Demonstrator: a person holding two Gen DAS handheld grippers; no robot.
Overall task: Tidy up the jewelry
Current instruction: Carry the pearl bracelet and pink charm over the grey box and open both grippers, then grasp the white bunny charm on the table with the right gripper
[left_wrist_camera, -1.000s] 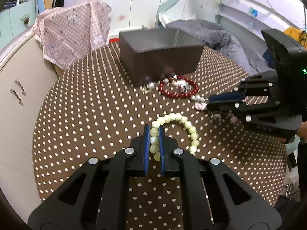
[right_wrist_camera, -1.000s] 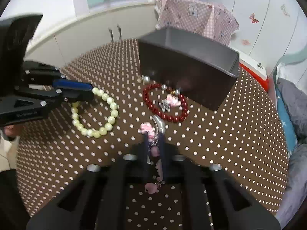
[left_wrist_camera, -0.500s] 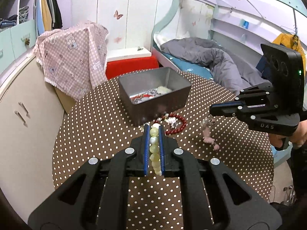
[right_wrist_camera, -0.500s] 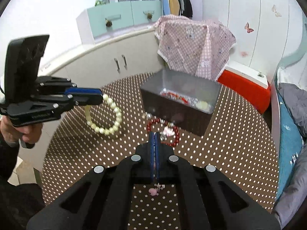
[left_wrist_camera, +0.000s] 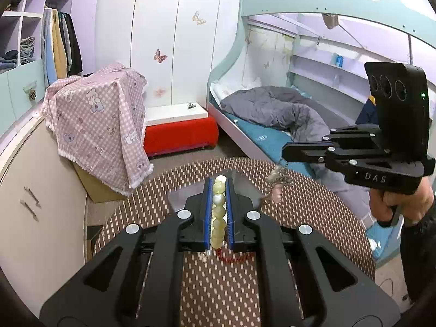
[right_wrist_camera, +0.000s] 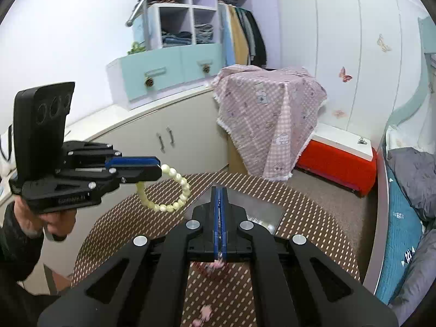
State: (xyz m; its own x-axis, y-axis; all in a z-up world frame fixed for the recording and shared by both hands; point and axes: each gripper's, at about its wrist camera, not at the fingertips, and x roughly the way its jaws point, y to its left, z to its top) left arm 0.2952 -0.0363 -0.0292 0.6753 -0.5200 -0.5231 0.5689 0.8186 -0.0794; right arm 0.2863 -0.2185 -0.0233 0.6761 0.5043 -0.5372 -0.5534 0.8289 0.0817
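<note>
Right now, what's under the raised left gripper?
The pale bead bracelet hangs from the left gripper above the dotted table. The grey tin is mostly covered by the right gripper; its contents are hidden.

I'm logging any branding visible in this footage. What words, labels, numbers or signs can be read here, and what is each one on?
"DAS": raised letters on the side of the black right tongs, seen in the left wrist view.
Raised lettering on the side of the black left tongs, right wrist view: too blurred to read.
White print on the teal bed sheet: too small to read.
Small blue item on the bed shelf: any marking is unreadable.
Nothing else legible.
</note>
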